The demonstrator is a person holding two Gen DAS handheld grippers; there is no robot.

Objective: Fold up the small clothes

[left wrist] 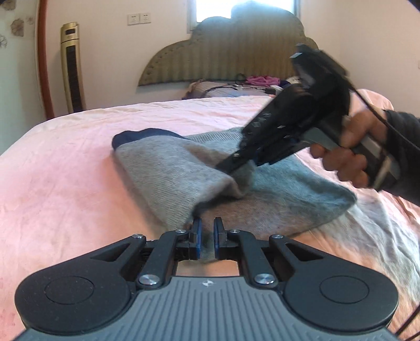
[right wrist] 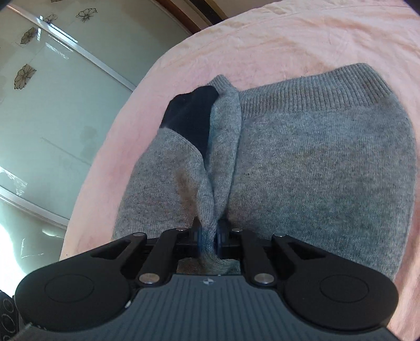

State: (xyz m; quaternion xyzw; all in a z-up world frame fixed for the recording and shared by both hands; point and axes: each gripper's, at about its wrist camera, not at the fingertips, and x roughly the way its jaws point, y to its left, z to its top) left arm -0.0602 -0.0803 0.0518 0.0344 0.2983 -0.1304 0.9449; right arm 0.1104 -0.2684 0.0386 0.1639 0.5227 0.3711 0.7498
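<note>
The grey knit garment (left wrist: 168,168) w/ navy cuff (left wrist: 136,135) lies on the pink bedsheet (left wrist: 65,162), roughly mid-bed, partly folded: one section is lifted over the flat part. In your right wrist view the ribbed hem (right wrist: 309,91) sits at the far end, nr the sheet's edge.

Your right gripper (right wrist: 208,236) is pinched tight on a gathered ridge of the grey knit, fabric bunched btwn the blue pads (right wrist: 200,237). From the left wrist view you see the same tool (left wrist: 236,168) angled down, tips buried in the raised fold, your right hand (left wrist: 349,154) wrapped round its handle, dark sleeve (left wrist: 404,157) behind.

Your left gripper (left wrist: 206,233) is nearly closed at the nr edge of the garment; a narrow slot shows btwn its blue pads (left wrist: 197,236), grey knit visible in that slot, so it reads as clamped on the edge.

Writing: none legible. Only a small pale emblem (left wrist: 207,283) on the grey ribbed body of each tool.

Further out: padded headboard (left wrist: 225,52), cluttered items incl. a purple cloth (left wrist: 260,78), gold tower fan (left wrist: 72,68), two wall switches (left wrist: 139,18). Right view: frosted sliding panels w/ flower decals (right wrist: 25,74).
</note>
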